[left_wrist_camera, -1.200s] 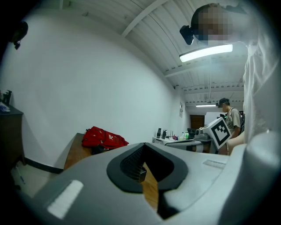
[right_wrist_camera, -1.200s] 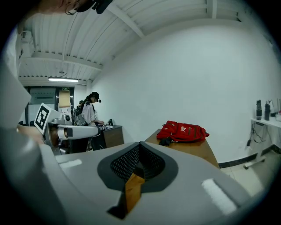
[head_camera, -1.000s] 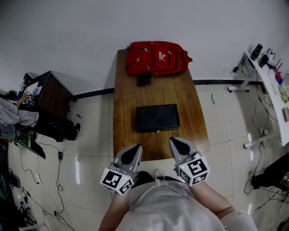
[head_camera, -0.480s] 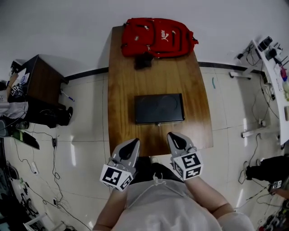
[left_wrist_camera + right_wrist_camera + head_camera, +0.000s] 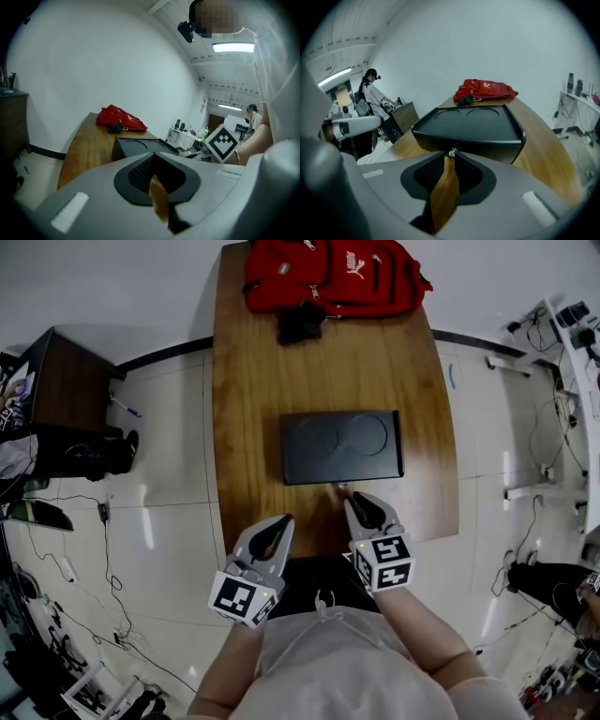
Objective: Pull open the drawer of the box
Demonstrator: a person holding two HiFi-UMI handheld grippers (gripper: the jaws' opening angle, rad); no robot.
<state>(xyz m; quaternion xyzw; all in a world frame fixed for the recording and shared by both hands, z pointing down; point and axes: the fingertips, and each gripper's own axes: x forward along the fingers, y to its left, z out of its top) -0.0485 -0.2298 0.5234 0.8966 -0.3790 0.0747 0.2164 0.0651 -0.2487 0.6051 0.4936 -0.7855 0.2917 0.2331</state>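
A flat black box (image 5: pixel 342 446) lies in the middle of the wooden table (image 5: pixel 253 381), its drawer front facing me with a small metal knob (image 5: pixel 339 486). My right gripper (image 5: pixel 359 500) is at that front. In the right gripper view the knob (image 5: pixel 452 153) sits right at the tips of the gripper (image 5: pixel 451 158), whose jaws are opening with a narrow gap between them. The drawer of the box (image 5: pixel 468 124) looks closed. My left gripper (image 5: pixel 279 521) hovers at the table's near edge, left of the box (image 5: pixel 140 147), tips together and empty.
A red backpack (image 5: pixel 333 273) and a small dark item (image 5: pixel 300 324) lie at the table's far end. A dark side cabinet (image 5: pixel 56 390) stands on the floor to the left. A person (image 5: pixel 372 93) stands further off on the left.
Both grippers have moved forward toward the box. The right one has come up to the knob on the drawer front; the left one stays behind at the table edge.
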